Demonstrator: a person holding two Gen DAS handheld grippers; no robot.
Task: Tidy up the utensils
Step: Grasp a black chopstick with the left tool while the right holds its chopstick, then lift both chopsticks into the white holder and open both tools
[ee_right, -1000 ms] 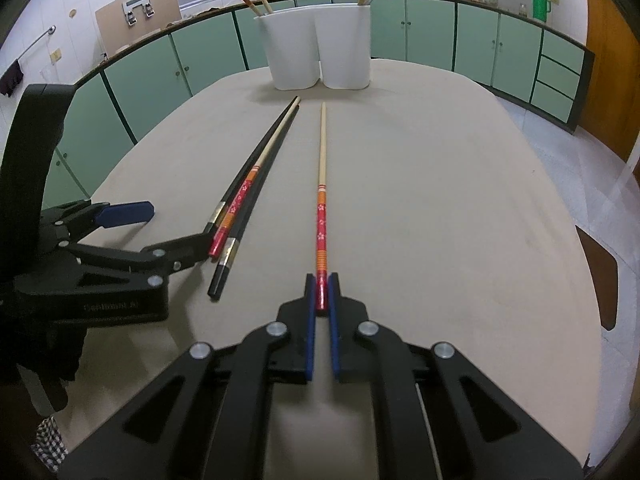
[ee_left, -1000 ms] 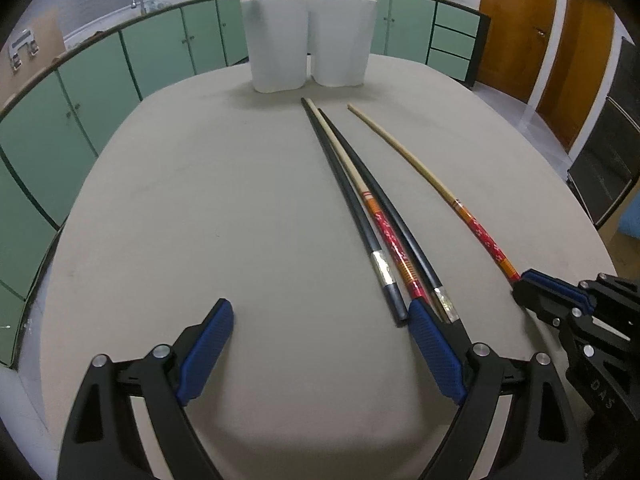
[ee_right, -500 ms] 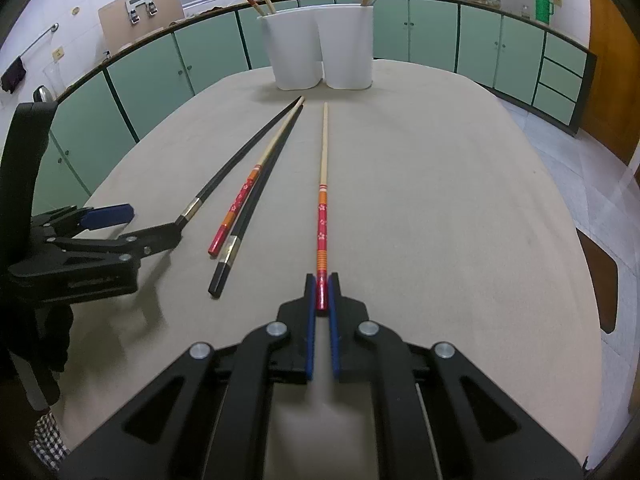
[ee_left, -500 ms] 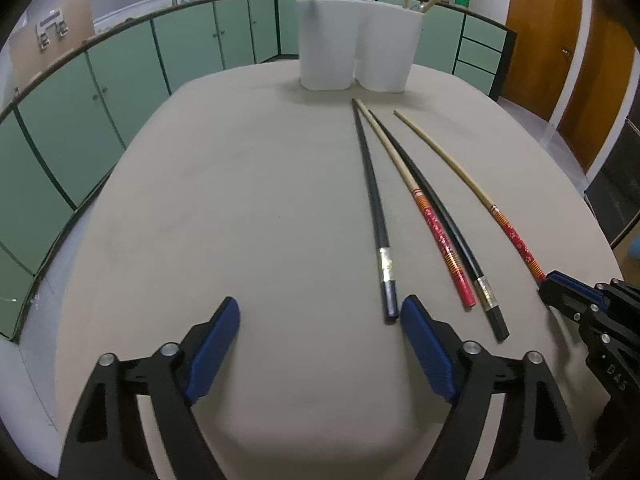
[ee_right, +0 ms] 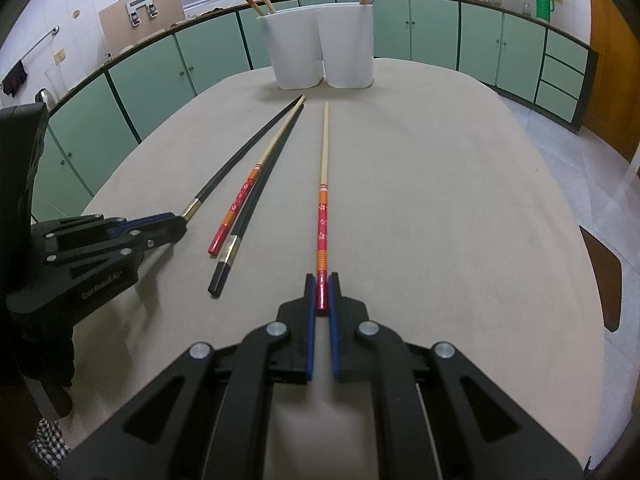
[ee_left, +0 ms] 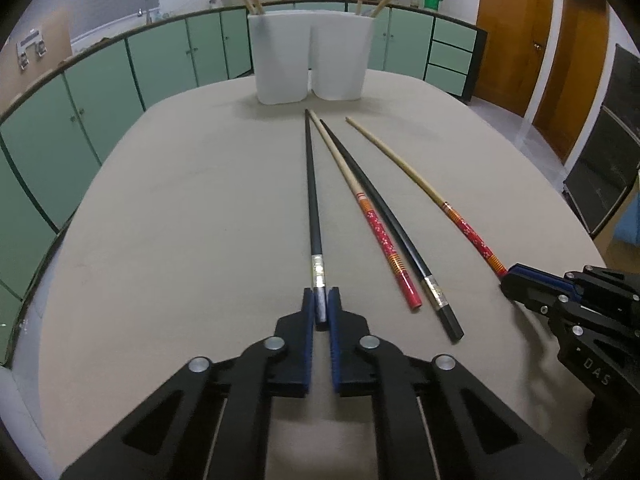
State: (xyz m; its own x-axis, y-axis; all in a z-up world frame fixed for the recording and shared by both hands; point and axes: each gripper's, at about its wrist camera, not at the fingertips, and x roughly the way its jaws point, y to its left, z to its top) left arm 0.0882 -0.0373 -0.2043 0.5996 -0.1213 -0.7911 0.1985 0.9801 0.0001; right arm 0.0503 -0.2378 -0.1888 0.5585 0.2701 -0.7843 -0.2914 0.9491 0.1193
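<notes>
Several long chopsticks lie on the beige table. My left gripper is shut on the near end of a black chopstick, which still rests on the table. My right gripper is shut on the red end of a red-and-bamboo chopstick, also lying flat. Between them lie a second red-and-bamboo chopstick and a second black chopstick. Two white holder cups stand at the far end with chopsticks sticking out of them.
Green cabinets curve around the table's far and left sides. A wooden door is at the right. The right gripper's body shows at the left wrist view's right edge; the left gripper's body shows in the right wrist view.
My left gripper shifted from beside the bundled sticks to the leftmost black chopstick, which now lies apart from the others, and its jaws closed on its end. The right gripper stayed still.
</notes>
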